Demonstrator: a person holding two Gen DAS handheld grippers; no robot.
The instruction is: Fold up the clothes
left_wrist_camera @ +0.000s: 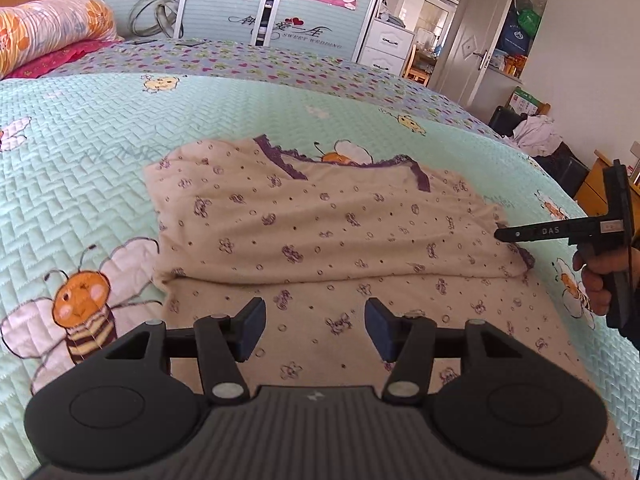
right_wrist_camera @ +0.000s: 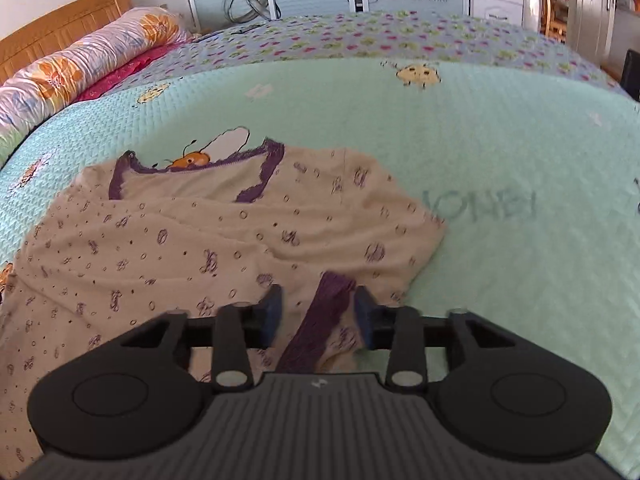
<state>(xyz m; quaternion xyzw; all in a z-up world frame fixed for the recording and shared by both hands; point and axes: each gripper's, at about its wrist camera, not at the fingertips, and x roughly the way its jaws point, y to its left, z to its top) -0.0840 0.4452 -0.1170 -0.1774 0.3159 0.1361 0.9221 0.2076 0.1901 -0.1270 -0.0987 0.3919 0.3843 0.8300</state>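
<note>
My left gripper (left_wrist_camera: pixel 315 328) hung spread over the shirt (left_wrist_camera: pixel 320 232) mid-frame on the bed (left_wrist_camera: pixel 80 140); my right gripper (right_wrist_camera: pixel 318 312) stood part open around the purple cuff (right_wrist_camera: pixel 320 320), pinching nothing. I judged the cuff needed laying flat.

So the bed (left_wrist_camera: pixel 120 128) has a mint green quilted cover with cartoon bees on it. A cream top with purple lace trim (left_wrist_camera: pixel 320 224) lies folded over in the middle, and a floral bolster (left_wrist_camera: pixel 52 28) sits up by the headboard.
</note>
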